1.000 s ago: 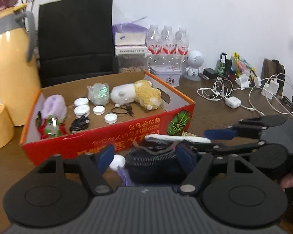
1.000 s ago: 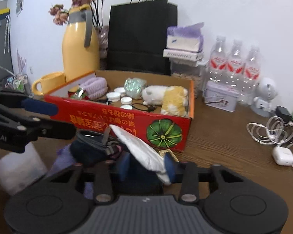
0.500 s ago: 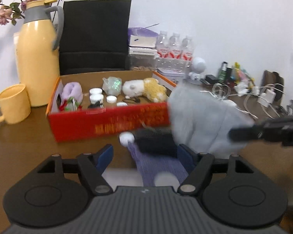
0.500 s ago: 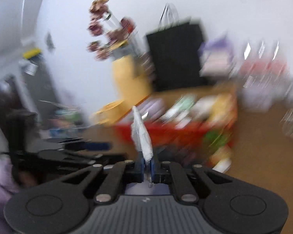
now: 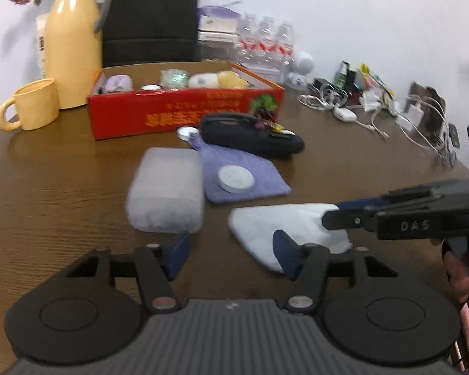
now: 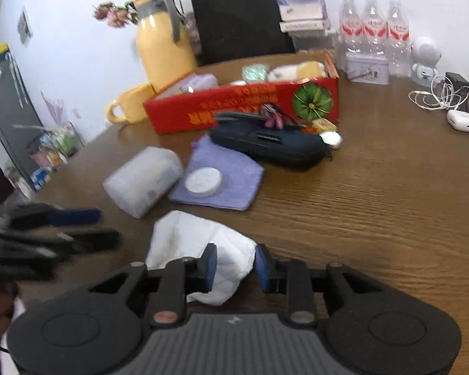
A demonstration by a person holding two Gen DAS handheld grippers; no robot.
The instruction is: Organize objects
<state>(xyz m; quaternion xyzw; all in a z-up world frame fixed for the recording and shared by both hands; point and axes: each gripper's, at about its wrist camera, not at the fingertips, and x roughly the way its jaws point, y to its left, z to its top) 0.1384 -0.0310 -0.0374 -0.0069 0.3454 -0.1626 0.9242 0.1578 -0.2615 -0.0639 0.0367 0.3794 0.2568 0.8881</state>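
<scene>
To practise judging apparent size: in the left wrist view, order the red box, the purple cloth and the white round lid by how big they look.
1. red box
2. purple cloth, nearer the camera, so real sizes stay unsure
3. white round lid

Both hand-held grippers [image 5: 231, 254] [image 6: 233, 267] open

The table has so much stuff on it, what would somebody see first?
Probably the bright red cardboard box at the back, with a plush toy inside and a tall yellow thermos behind it. Nearer, a white crumpled bag lies on the wooden table between the fingers of the right gripper, whose jaws stand apart.
</scene>
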